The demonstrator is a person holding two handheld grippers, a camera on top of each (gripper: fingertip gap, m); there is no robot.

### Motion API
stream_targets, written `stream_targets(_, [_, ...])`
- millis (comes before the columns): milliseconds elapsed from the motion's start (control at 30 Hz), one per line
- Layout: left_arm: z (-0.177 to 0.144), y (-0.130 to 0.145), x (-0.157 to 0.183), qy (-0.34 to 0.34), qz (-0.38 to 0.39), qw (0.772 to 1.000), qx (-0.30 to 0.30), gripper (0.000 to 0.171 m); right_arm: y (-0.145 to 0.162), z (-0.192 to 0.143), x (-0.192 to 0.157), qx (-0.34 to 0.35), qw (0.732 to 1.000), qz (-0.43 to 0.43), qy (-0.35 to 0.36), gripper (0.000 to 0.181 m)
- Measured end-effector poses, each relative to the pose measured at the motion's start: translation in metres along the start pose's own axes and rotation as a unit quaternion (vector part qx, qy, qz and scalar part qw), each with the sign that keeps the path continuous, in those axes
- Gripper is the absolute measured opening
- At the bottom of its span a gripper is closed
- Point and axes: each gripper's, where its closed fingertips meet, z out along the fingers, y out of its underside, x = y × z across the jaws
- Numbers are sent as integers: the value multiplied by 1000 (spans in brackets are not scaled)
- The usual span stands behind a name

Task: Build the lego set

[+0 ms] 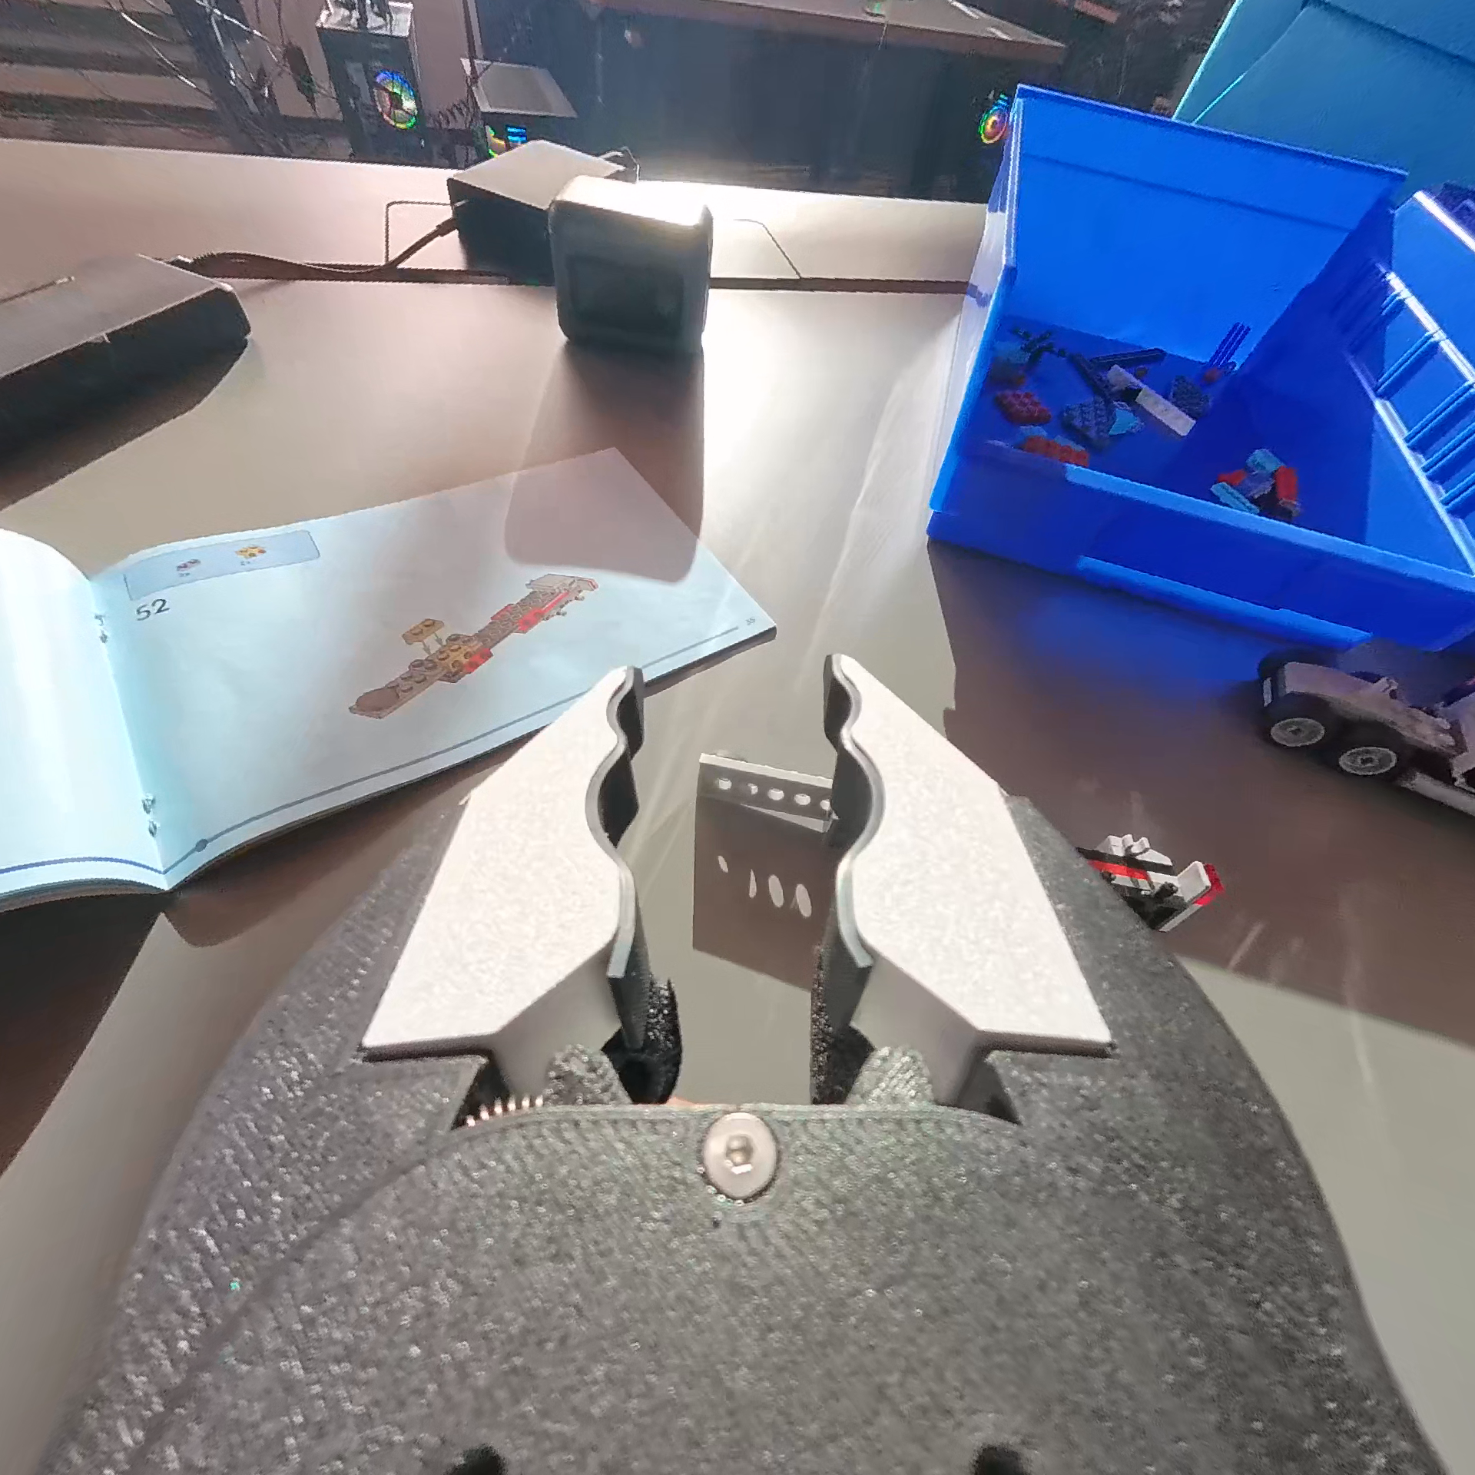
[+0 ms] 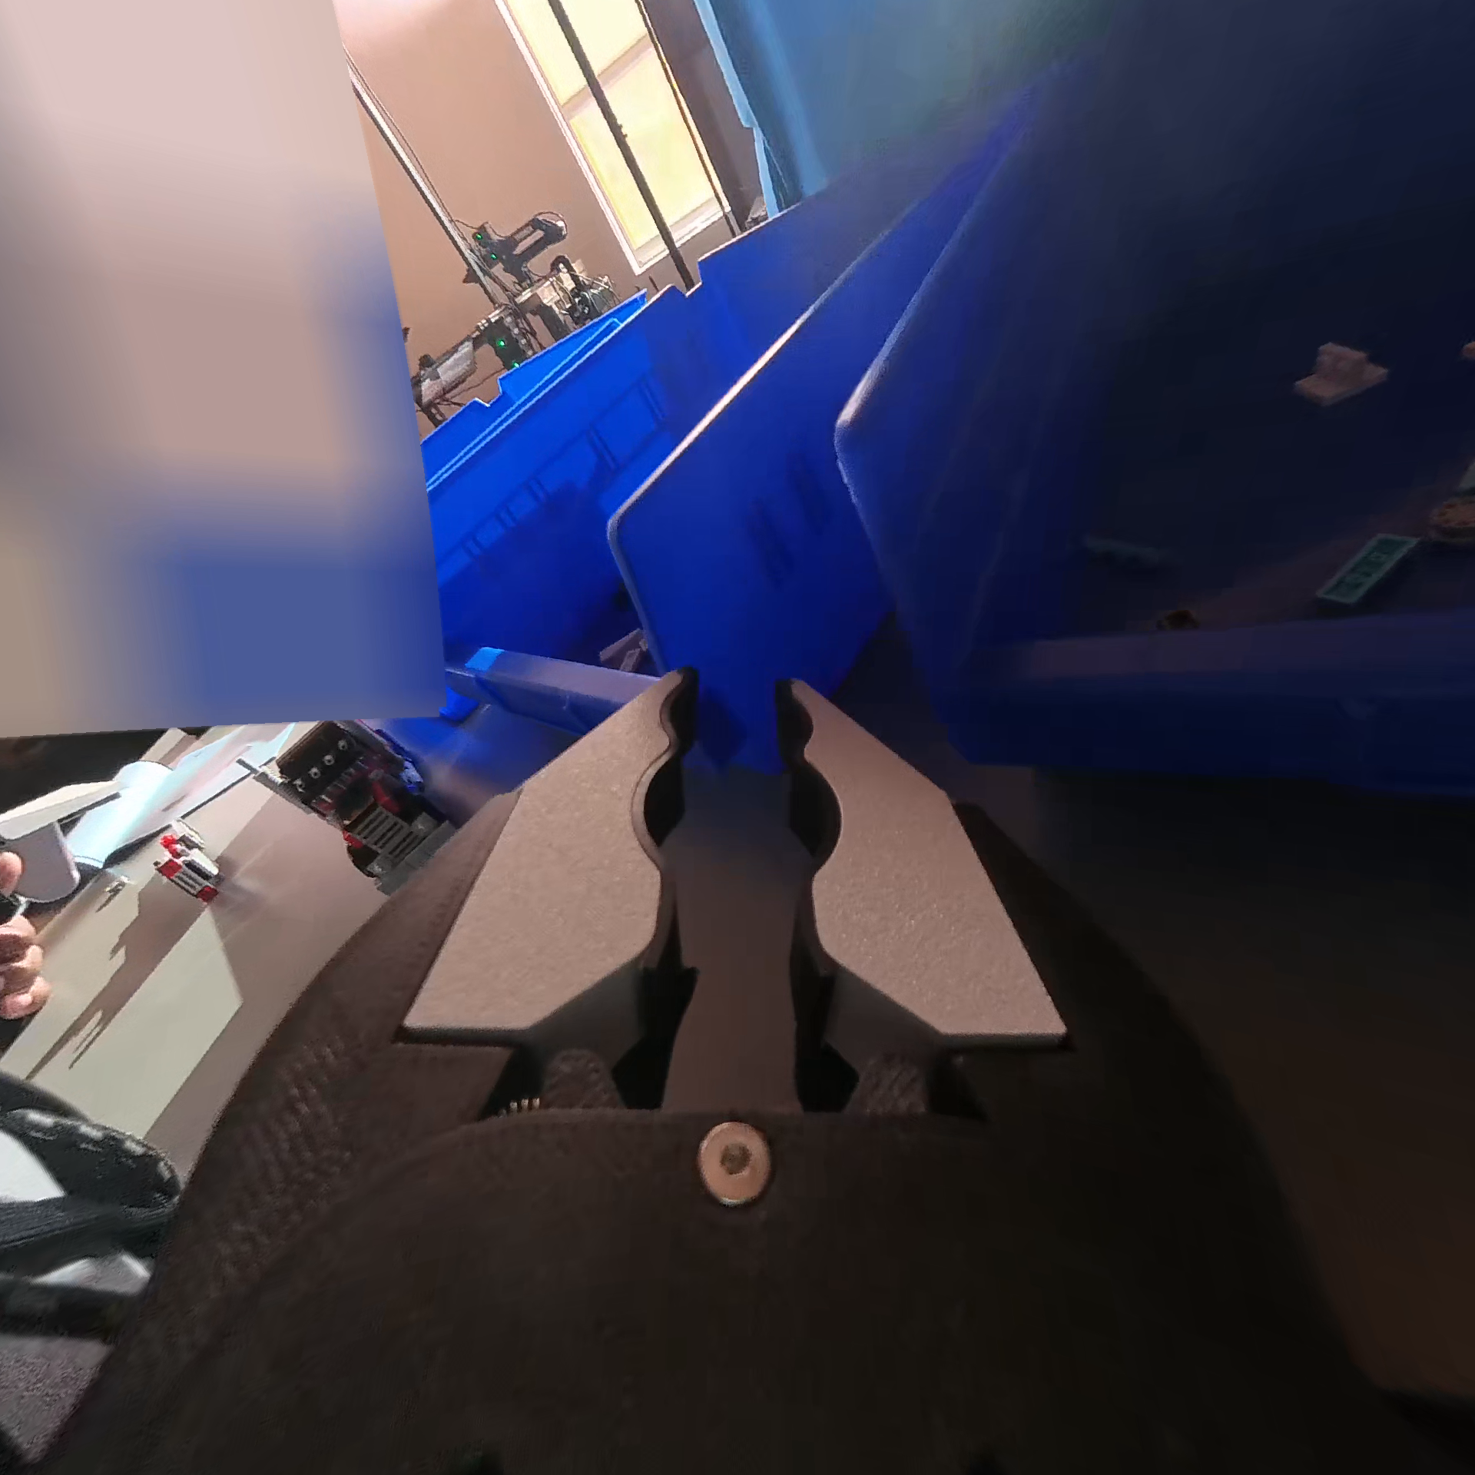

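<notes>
The left gripper (image 1: 733, 702) hovers with wide, empty jaws over a grey holed beam (image 1: 762, 790) on the surface (image 1: 399, 415). The right gripper (image 2: 734, 694), its jaws narrowly parted and empty, faces the blue bins (image 2: 750, 543).

Left view bright: glare on table (image 1: 798, 335) from 12 o'clock, edges bent. Right view dim, bins (image 2: 1117, 479) blurry at 2 o'clock.
</notes>
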Motion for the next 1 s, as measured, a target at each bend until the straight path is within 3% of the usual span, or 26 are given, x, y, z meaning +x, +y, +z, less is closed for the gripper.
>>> stream_targets(600, [8, 9, 1, 15, -13, 999, -37, 47, -1, 0, 3, 2, 1000, 12, 5, 21])
stream_targets(833, [11, 9, 10, 25, 32, 998, -42, 47, -17, -21, 10, 107, 993, 19, 41, 21])
stream_targets(1000, [12, 11, 14, 21, 56, 997, -49, 47, -25, -38, 11, 168, 984, 60, 23, 24])
